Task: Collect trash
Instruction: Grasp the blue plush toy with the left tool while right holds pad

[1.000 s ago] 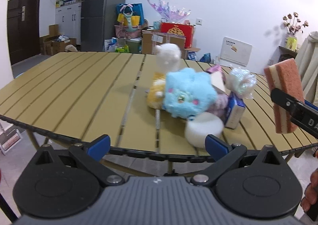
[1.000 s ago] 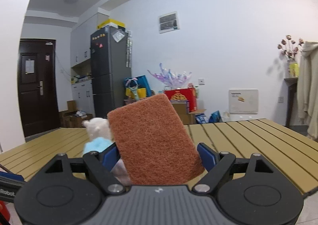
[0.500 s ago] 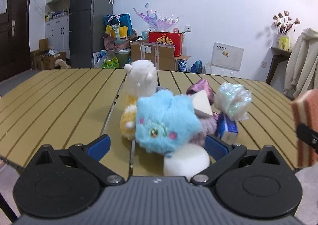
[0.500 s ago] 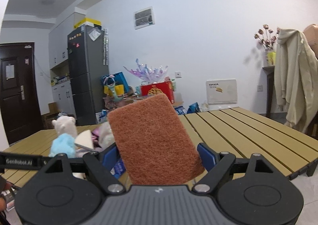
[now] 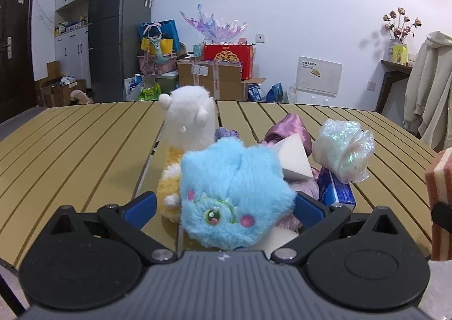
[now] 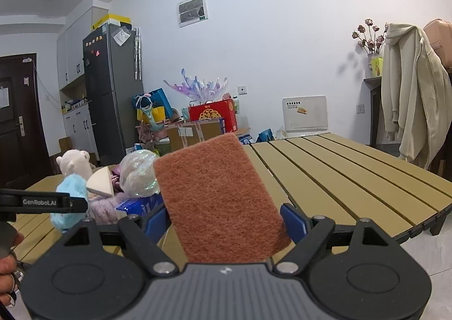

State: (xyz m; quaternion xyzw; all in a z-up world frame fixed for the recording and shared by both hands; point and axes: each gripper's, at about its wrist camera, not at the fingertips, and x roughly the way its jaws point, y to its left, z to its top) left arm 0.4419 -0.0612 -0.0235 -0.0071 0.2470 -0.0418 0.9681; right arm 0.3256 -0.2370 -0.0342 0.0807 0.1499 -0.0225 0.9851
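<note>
- Slatted yellow-tan table (image 5: 70,150): carries the clutter pile
- Fluffy blue plush toy (image 5: 234,195): soft, light; lies between wide-open left gripper (image 5: 226,207) fingers, ungripped; grasp across body
- Rust-brown scouring sponge (image 6: 220,201): light, compressible, clamped edgewise in right gripper (image 6: 223,221)

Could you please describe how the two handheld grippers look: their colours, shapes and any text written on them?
Both grippers are alike. The left gripper and the right gripper each have a grey ribbed body, two round black discs, black angled linkage arms with silver screws, and blue fingers. Seen from the right wrist view, the left gripper's black side bar bears white lettering "GenRobot.AI".
</note>
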